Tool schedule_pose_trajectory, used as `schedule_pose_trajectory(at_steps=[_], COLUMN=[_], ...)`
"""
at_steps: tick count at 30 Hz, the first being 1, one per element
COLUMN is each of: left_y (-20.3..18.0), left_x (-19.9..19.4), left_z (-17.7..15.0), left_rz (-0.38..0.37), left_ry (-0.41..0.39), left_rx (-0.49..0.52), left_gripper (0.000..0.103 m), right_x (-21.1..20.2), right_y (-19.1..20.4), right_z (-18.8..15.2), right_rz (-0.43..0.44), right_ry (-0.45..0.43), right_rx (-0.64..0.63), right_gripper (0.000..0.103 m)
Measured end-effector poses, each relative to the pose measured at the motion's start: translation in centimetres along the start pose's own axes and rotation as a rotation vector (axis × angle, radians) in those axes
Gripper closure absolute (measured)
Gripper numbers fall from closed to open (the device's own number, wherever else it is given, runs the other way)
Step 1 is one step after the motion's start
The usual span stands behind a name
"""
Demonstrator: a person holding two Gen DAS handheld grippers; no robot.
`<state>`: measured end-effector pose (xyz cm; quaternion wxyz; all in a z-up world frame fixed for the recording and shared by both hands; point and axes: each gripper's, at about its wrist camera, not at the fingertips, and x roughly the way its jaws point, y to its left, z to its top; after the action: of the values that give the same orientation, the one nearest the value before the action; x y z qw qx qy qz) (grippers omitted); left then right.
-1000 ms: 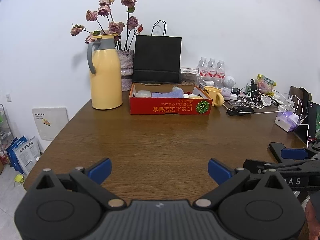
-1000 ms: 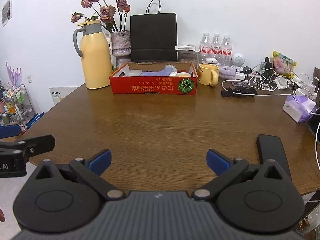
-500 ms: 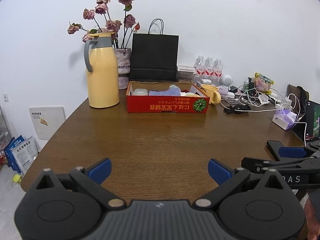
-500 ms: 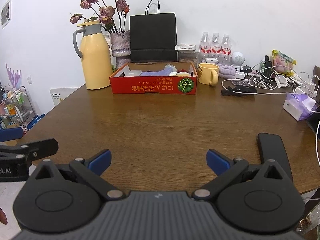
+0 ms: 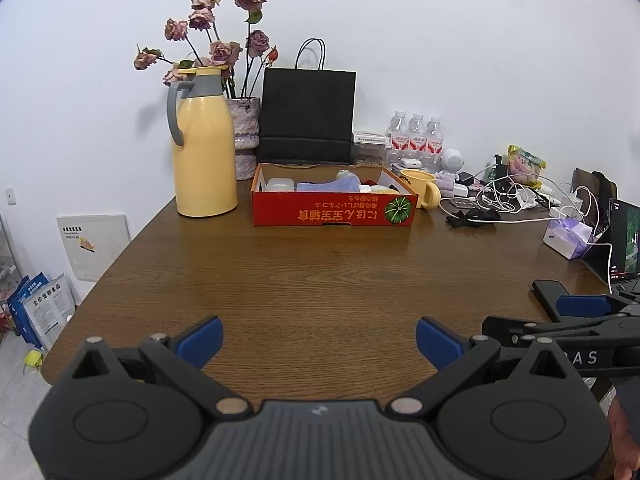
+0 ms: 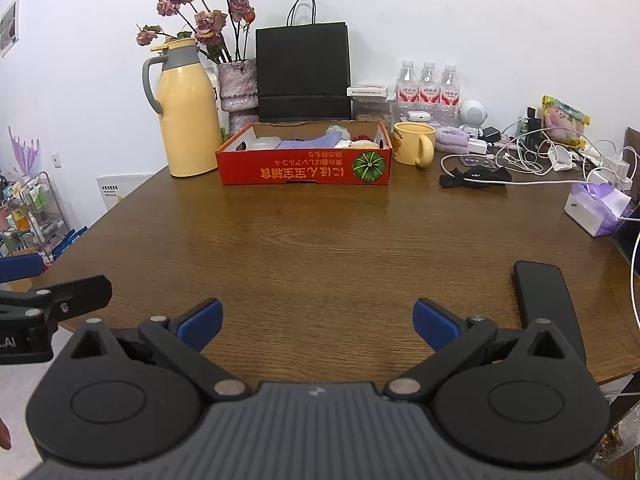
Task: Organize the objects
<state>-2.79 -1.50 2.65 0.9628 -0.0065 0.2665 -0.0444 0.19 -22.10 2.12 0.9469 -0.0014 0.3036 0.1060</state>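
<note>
So the brown wood-grain counter (image 6: 320, 240) takes up most of both views, and the shallow red cardboard box (image 6: 304, 168) with bits of cloth and small stuff in it sits at the far side, well apart from both tools, straight ahead. The tall yellow thermos jug (image 6: 186, 112) stands just beside it on the left, the yellow mug (image 6: 414, 144) just beside it on the right. The left hand-held gripper (image 5: 318, 340) and the right hand-held gripper (image 6: 316, 326) are both spread wide over the near edge, holding nothing. A flat black phone-like slab (image 6: 542, 296) lies near the right one's right finger.
</note>
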Motion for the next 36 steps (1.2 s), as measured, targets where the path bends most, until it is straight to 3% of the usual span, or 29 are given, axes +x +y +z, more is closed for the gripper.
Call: schedule_pose_trajectory(at_steps=[36], left_y=[2.8], left_x=[1.0], left_z=[-0.1], left_rz=[0.046], left_ry=[0.042], left_rx=[-0.015], left_gripper=[0.000], right_x=[-0.4], right_y=[-1.2], right_z=[0.4], right_rz=[-0.002], right_ry=[0.020], right_rx=[-0.025], right_gripper=[0.000])
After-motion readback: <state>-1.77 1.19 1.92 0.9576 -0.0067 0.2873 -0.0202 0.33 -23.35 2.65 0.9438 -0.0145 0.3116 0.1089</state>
